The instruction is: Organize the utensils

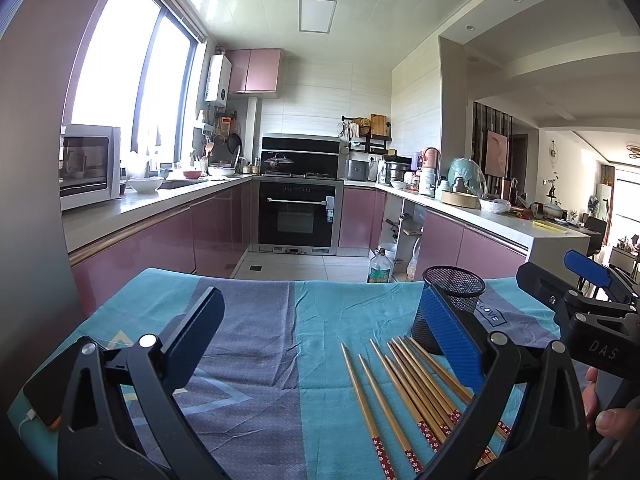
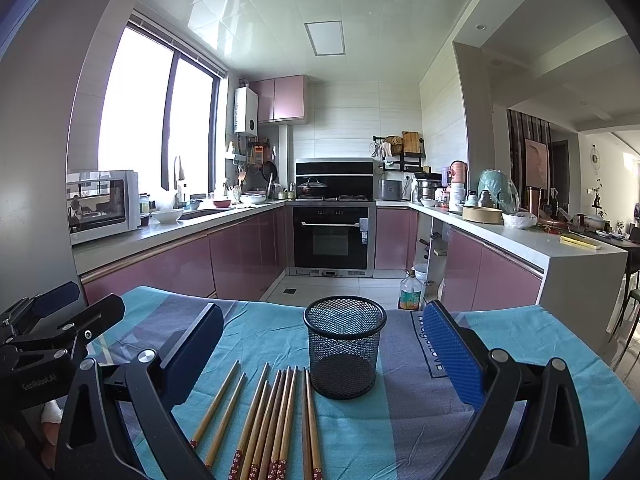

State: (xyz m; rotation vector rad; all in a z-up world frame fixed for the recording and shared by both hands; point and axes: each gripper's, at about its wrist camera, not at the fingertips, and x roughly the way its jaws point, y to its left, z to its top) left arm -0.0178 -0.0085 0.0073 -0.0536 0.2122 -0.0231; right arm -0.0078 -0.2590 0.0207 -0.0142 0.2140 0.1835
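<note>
Task looks like it's at the very start, nothing sorted yet. The black mesh cup [image 2: 344, 354] stands upright on the desk [image 2: 520, 344], which is covered w/ a teal and grey cloth; the cup appears empty, since I can see through the mesh to its bottom and no sticks rise above the rim. All the chopsticks [image 2: 272, 424] lie flat on the cloth just in front of the cup and a bit to its left, tips pointing toward it, red flower-pattern ends toward the camera. Approx ten sticks: most bunched side by side, two lying a little apart on the left. None touches the cup as far as I can tell.

The left hand-held gripper [image 1: 320, 344] has its jaws spread wide, nothing between them; it hangs above bare cloth, left of the sticks. The right hand-held gripper [image 2: 324, 364] is likewise spread wide and empty, w/ the cup and the stick bundle framed between its fingers. Neither touches a stick.

Done: nil, judging by the empty cup. Left: pick up every stick, prob. singly or in small bunches, and stand them in the cup. Right side seems better lined up for a first grab.
</note>
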